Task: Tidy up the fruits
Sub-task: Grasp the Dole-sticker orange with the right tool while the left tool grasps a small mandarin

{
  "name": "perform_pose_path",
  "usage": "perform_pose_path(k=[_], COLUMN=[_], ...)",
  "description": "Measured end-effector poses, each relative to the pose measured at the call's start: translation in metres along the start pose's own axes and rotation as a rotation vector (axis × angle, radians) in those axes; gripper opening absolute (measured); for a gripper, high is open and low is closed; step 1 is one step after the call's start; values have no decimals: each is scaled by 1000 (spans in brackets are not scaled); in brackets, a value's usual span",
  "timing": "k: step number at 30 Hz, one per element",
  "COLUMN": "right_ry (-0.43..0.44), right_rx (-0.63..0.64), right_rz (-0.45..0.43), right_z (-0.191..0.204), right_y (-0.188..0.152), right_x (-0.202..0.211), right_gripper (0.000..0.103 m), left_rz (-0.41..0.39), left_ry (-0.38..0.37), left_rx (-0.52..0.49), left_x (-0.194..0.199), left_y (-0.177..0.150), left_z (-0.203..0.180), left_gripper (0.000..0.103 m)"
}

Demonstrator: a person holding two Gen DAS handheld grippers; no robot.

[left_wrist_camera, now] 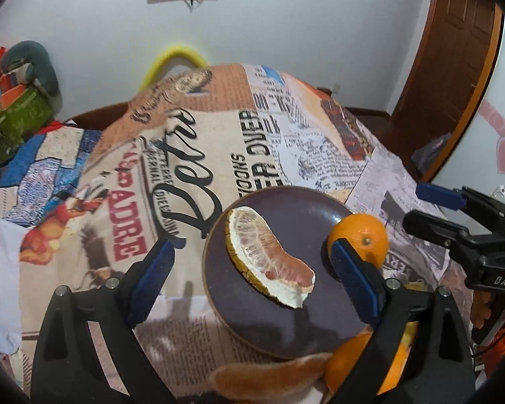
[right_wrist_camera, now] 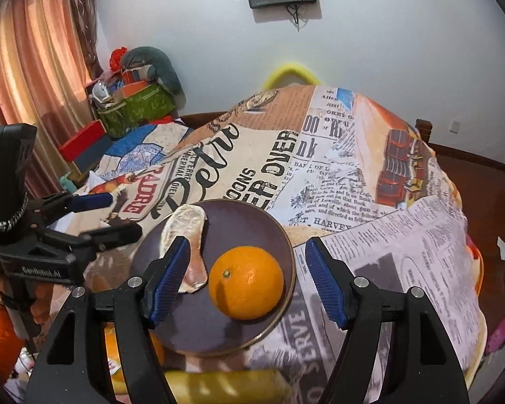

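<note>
A dark purple plate (left_wrist_camera: 296, 208) (right_wrist_camera: 239, 215) lies on the newsprint tablecloth. On it lie a peeled pomelo wedge (left_wrist_camera: 269, 256) (right_wrist_camera: 185, 225) and a whole orange (right_wrist_camera: 245, 282) (left_wrist_camera: 360, 235) at its right rim. My left gripper (left_wrist_camera: 252, 276) is open and empty, its fingers straddling the wedge above the plate. My right gripper (right_wrist_camera: 245, 279) is open, its fingers either side of the orange without touching it. Each gripper shows in the other's view, the right gripper at the right edge (left_wrist_camera: 454, 208) and the left gripper at the left edge (right_wrist_camera: 94, 215).
A second orange (left_wrist_camera: 357, 367) and a pomelo peel piece (left_wrist_camera: 269, 380) lie near the plate's front edge. A yellow fruit (right_wrist_camera: 225, 383) lies at the front. A green bag (right_wrist_camera: 134, 107) and boxes stand at the far left. A wooden door (left_wrist_camera: 454, 67) is at the right.
</note>
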State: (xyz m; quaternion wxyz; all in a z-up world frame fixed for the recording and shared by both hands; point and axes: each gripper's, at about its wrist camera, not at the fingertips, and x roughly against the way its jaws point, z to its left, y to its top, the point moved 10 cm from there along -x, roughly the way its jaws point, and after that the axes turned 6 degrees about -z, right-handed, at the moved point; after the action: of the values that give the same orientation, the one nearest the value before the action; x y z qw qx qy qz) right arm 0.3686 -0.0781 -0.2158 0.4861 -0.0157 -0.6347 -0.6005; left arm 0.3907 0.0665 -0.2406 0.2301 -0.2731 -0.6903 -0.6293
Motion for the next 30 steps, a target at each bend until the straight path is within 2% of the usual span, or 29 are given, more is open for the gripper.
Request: perform_pose_path(k=[7,10,14,24,27,30], right_ry=[-20,-14,-7,19,23,30], right_rx=[13,20,40,51,47,41], right_rz=[-29,-42,-44,10,40,71], right_z=[16,27,43,77,81,85], right_y=[-5,-8,-16,-55,-67,-75], right_x=[32,43,52,50,40,30], right_gripper=[71,76,77,80,80,80], left_rz=[-78,-91,-100,-73,-58,-39], left_ry=[25,38,44,48,45,49], left_rx=[-2,-5,-3,21,32,41], left_x=[52,68,87,108,109,108], left_y=[0,-5,-15,-59,-70,-83], left_z=[0,0,0,7,13,19], left_gripper=[95,95,95,95,89,88])
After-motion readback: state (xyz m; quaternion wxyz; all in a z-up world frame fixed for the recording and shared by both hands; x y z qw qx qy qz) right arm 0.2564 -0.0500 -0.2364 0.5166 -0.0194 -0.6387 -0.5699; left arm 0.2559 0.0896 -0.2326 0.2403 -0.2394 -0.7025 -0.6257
